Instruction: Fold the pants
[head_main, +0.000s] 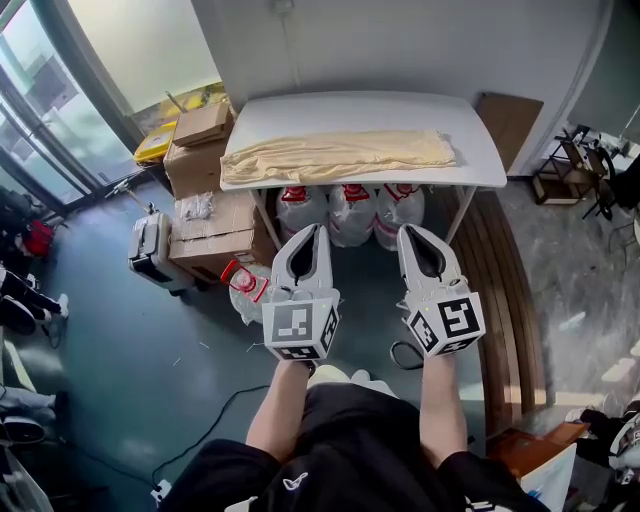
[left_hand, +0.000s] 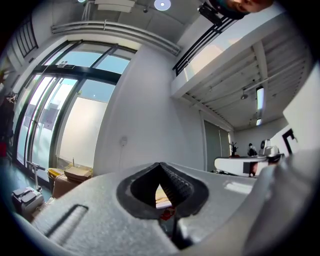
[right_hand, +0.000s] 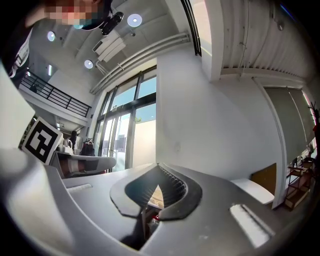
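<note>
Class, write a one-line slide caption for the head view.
Jaws shut and empty, the left gripper and right gripper face a white table bearing beige pants.

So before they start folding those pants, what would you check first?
1. Pants spread out on the table: ok, lying lengthwise, slightly wrinkled.
2. Left hand-held gripper empty: ok, jaws together on nothing.
3. Right hand-held gripper empty: ok, jaws together on nothing.
4. Jaws opened, ready to pinch cloth: not ok, both shut.
5. Grippers at the pants: not ok, both held short of the table.
</note>
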